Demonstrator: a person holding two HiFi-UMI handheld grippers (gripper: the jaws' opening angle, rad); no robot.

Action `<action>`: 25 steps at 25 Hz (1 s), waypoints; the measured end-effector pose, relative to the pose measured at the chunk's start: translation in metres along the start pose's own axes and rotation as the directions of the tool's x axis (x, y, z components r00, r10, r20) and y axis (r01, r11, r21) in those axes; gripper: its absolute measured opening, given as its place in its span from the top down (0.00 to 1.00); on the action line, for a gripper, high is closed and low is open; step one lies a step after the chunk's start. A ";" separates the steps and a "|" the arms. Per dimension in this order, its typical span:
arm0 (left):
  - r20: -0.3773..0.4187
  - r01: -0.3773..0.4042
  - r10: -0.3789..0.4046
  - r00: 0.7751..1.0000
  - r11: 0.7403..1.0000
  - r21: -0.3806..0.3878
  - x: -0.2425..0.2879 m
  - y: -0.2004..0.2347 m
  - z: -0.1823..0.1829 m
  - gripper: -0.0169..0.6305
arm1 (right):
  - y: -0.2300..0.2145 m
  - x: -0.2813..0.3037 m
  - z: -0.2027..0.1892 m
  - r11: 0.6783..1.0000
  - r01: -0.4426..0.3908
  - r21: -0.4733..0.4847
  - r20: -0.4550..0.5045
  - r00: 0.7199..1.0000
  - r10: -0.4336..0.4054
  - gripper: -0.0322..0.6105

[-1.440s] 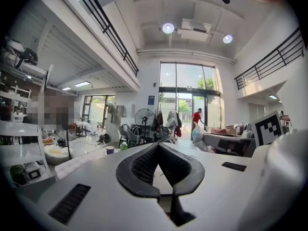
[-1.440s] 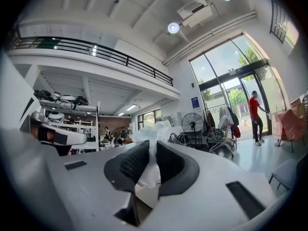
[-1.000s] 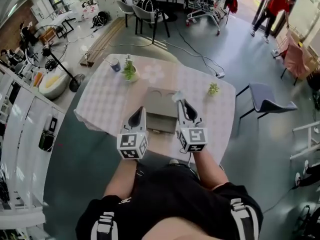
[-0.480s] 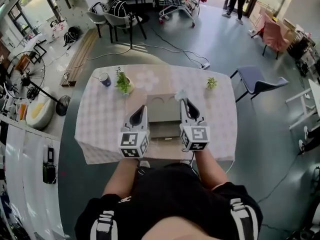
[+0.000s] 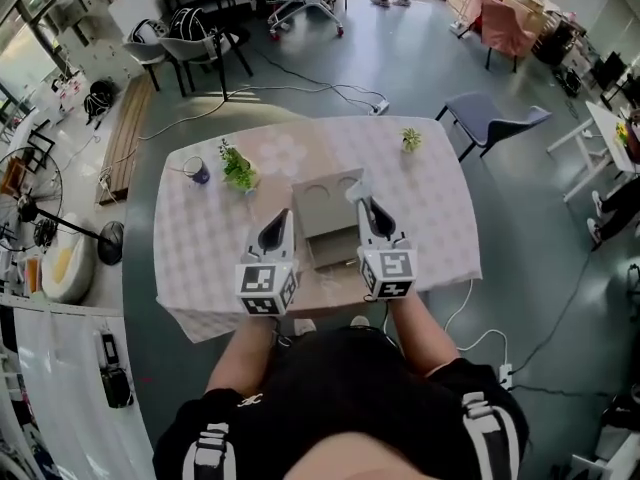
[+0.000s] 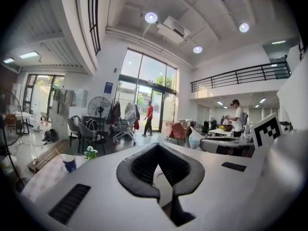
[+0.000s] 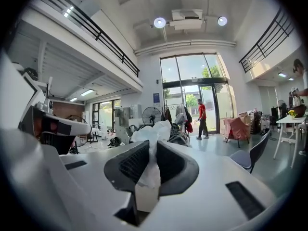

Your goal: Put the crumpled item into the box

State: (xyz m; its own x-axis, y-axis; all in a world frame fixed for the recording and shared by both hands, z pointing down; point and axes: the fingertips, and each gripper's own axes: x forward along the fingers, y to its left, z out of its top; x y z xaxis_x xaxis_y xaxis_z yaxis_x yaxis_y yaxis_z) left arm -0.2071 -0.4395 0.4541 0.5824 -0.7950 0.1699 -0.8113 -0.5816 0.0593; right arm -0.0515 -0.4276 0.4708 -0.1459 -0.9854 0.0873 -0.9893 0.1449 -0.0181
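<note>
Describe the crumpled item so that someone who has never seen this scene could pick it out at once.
Find the checked table mid-hall and the box at its centre. Over the box's right side the right gripper pinches the crumpled item. It alone is white, wrinkled and held off the table; the plants and cup stand on it.

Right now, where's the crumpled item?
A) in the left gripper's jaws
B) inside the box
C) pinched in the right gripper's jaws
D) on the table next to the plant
C: the right gripper view shows the white crumpled item pinched between the jaws of the right gripper, and it is not yet in the box.
</note>
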 end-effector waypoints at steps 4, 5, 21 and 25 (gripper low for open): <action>-0.003 0.017 -0.017 1.000 1.000 -0.008 -0.007 -0.006 -0.009 0.97 | 0.000 -0.012 -0.008 1.000 0.008 -0.006 -0.009 1.000 -0.008 0.87; -0.004 0.018 -0.018 1.000 1.000 -0.011 -0.009 -0.008 -0.010 0.97 | -0.001 -0.014 -0.011 1.000 0.003 -0.009 -0.014 1.000 -0.003 0.87; -0.014 -0.042 0.042 0.999 0.999 -0.021 -0.035 -0.009 -0.016 0.97 | 0.046 -0.018 -0.102 0.894 -0.374 -0.247 -0.284 0.910 0.302 0.87; -0.020 -0.069 0.069 0.997 0.997 -0.024 -0.043 -0.001 -0.020 0.97 | 0.054 -0.015 -0.140 0.844 -0.484 -0.230 -0.397 0.838 0.373 0.87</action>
State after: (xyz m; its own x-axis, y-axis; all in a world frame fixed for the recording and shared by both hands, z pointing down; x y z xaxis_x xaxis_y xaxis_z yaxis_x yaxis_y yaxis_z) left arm -0.2319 -0.4012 0.4663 0.5243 -0.8294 0.1929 -0.8506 -0.5210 0.0715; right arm -0.1035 -0.3923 0.6078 -0.4932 -0.7369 0.4623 -0.7655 0.6201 0.1716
